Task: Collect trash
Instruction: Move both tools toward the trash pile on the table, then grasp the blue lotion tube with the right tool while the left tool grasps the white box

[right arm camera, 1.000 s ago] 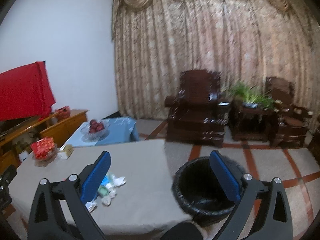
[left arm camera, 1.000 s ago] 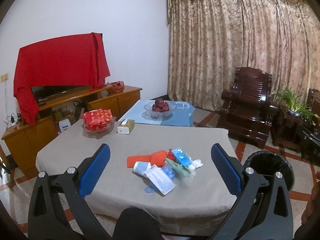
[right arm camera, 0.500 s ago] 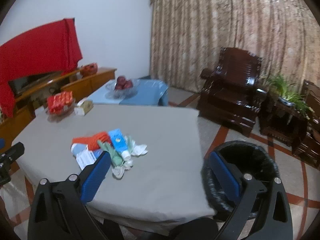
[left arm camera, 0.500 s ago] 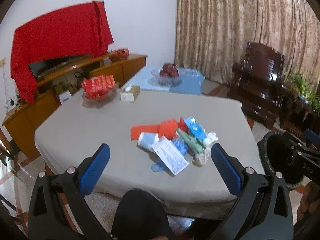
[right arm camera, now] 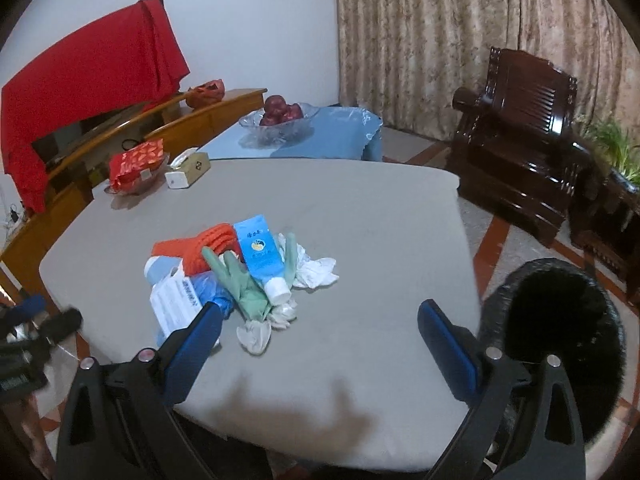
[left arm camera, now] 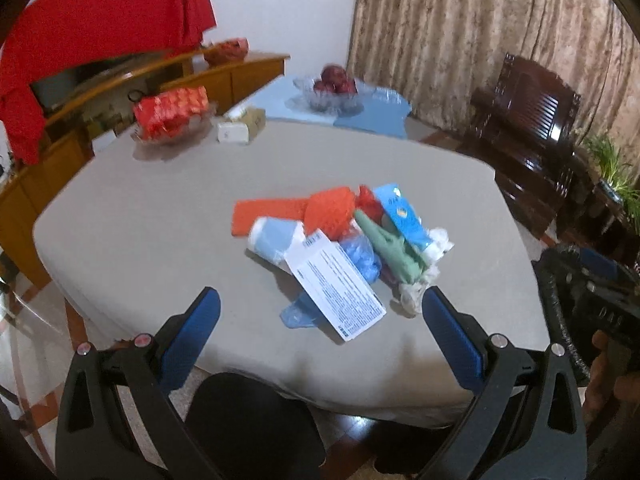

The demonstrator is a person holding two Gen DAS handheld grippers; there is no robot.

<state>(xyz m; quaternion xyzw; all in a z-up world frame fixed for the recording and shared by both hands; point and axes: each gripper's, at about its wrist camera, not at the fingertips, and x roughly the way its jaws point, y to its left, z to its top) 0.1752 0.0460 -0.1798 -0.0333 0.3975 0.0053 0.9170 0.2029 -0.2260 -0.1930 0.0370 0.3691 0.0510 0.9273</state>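
Grey-clothed surface (left arm camera: 160,216): trash pile (left arm camera: 340,240) is heaped just ahead of both wide-open, empty hand-held grippers (left arm camera: 320,320) (right arm camera: 318,340), so several tangled pieces could get dragged off together.

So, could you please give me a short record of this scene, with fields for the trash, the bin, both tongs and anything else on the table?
trash pile: one heap near the middle of the grey table
items seen: blue tube, green glove, white leaflet, orange cloth, crumpled tissue
bin: black trash bin on the floor beside the table
left tongs: open, empty
right tongs: open, empty
other items: tissue box, red packets in a dish
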